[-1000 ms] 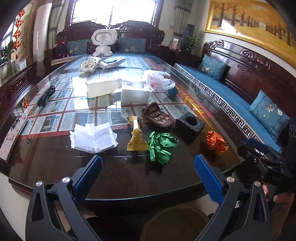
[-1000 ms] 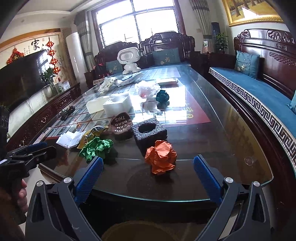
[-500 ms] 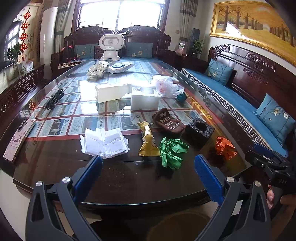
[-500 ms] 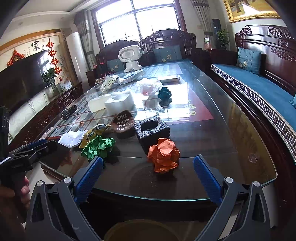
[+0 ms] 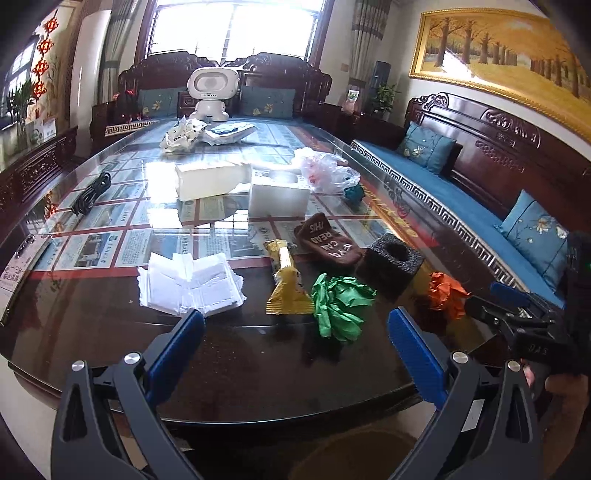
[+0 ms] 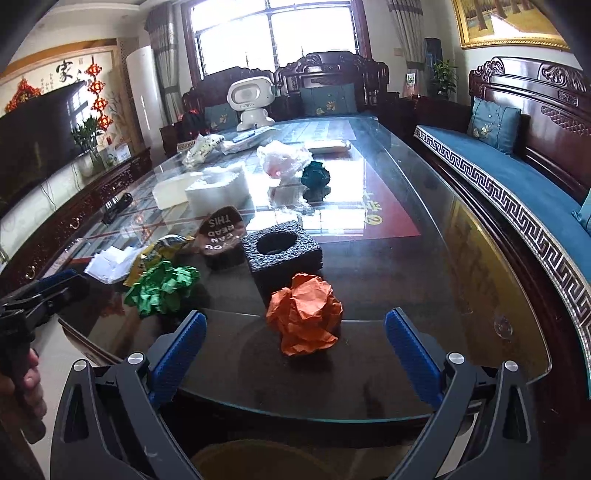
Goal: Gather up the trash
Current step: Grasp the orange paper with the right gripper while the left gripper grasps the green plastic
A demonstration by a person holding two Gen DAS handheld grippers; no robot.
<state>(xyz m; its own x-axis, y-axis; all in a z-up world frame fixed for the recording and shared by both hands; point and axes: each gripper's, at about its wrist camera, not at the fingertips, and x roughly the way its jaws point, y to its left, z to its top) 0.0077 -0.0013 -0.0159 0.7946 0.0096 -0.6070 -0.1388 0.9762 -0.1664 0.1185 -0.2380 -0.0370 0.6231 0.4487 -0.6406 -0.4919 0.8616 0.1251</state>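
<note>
On the glass worktop [image 5: 110, 332] lie three crumpled paper balls: one green [image 5: 338, 302], one orange [image 6: 303, 317], one dark teal [image 6: 314, 175]. There is one black foam block [image 6: 282, 251] with a round hole, one yellow wrapper [image 5: 286, 284], one brown piece with white lettering [image 5: 327, 243], one stack of white paper sheets [image 5: 190, 282], two white foam blocks [image 5: 279, 197], one clear plastic bag [image 5: 325, 170] and one white toy robot [image 5: 212, 92]. Two blue-tipped tongs [image 5: 295, 332] are in sight.

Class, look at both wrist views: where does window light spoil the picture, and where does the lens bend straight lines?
Left wrist view: the window is blown out white, with glare on the glass table. Right wrist view: the table edge bows outward and the dark corners vignette.
</note>
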